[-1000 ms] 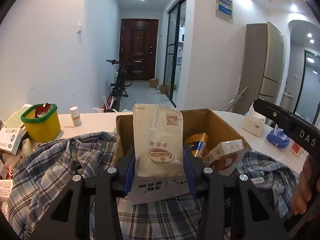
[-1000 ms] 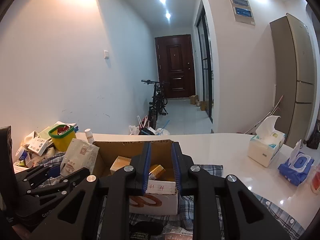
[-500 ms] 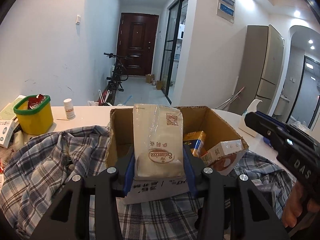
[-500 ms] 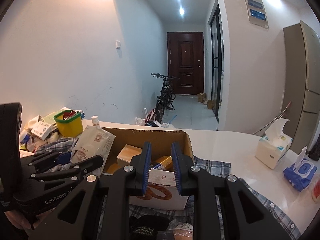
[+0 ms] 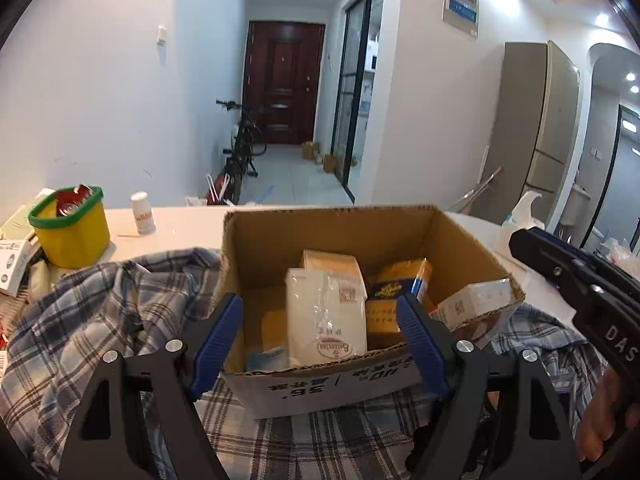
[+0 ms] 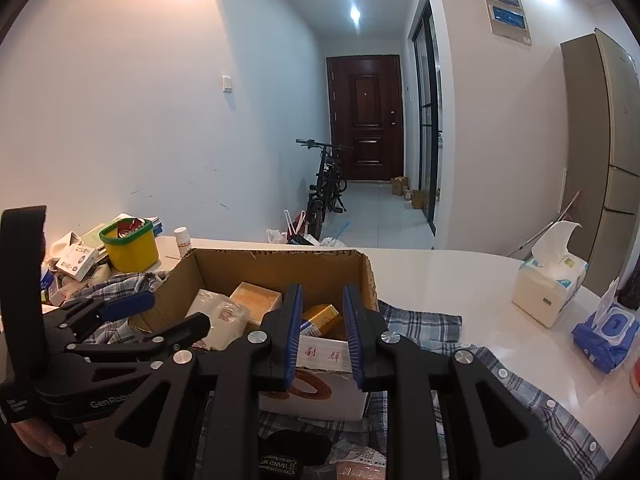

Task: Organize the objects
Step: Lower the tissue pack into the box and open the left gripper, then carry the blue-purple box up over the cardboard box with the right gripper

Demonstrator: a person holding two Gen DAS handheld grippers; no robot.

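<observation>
Cardboard box (image 5: 460, 240) sat on the plaid shirt (image 5: 100, 312), stiff-walled and already part full. Inside it, near its front wall, the white pouch (image 5: 326, 320) stood upright; it looked soft and light with a slick film, best pinched across its flat sides. Left gripper (image 5: 320, 344) was opening, pads clear of the pouch. Right gripper (image 6: 322, 334) was together, holding nothing.

A bicycle (image 6: 326, 184) leans by the white wall in the hallway before a dark brown door (image 6: 366, 116). A tall beige fridge (image 5: 536, 120) stands right.
</observation>
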